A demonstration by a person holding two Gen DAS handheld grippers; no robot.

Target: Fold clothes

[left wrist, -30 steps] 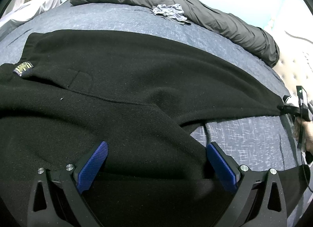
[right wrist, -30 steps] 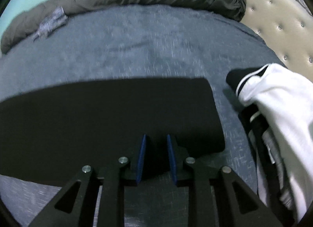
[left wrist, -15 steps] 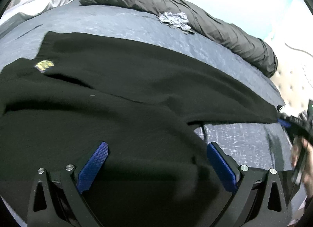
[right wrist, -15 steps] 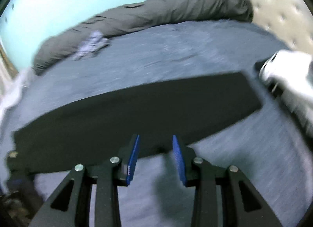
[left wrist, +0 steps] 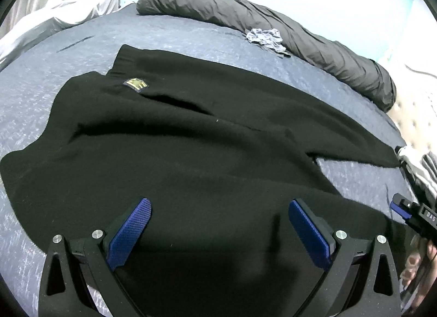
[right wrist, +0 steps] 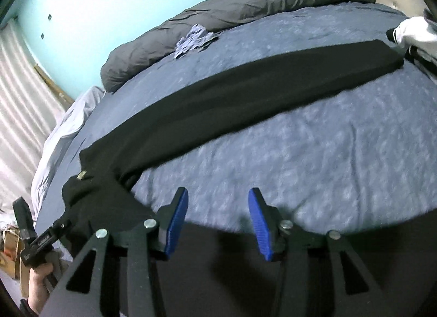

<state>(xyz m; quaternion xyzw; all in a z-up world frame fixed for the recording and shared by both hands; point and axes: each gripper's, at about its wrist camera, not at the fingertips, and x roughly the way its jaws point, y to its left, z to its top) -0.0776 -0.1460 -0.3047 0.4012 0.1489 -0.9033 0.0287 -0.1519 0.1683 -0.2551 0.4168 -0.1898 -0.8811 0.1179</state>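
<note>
Change, right gripper (right wrist: 217,217): a sec ago its blue pads sat nearly together over the hem of the black trousers (left wrist: 191,153); now jaws are opening, nothing between them, only bare blue bedspread (right wrist: 314,158) beyond the tips.
Change, right view: swung off the hem end; whole far leg now in sight as one long band, frame motion-blurred.
Change, left view: drifted back a bit; more of the waist end + left bedspread shows vs. a sec ago. Gold patch (left wrist: 135,84) sits nearer mid-frame.
Left gripper (left wrist: 220,231): spread wide, released, over black cloth; pads don't pinch any fabric.
Trousers, where: flat on the bed, covering most of the near half in left view.
Long axis: runs across the bed, waist end at left, leg hem at right, close by the white garment (right wrist: 412,30).
Pointing: far leg lies straight as a band; near leg angles toward the left gripper, a wedge of bedspread showing between the two.
Look: matte black, fleecy, soft wrinkles around the waist; small gold patch near waist; a slit-like pocket line beside it.
Backgrnd: rolled grey duvet (left wrist: 273,24) along far edge, small crumpled blue-grey cloth (left wrist: 266,38) against it.
Hands: fingers on the right gripper's handle at the left view's right edge; a hand on the left gripper's handle at the right view's lower left.
</note>
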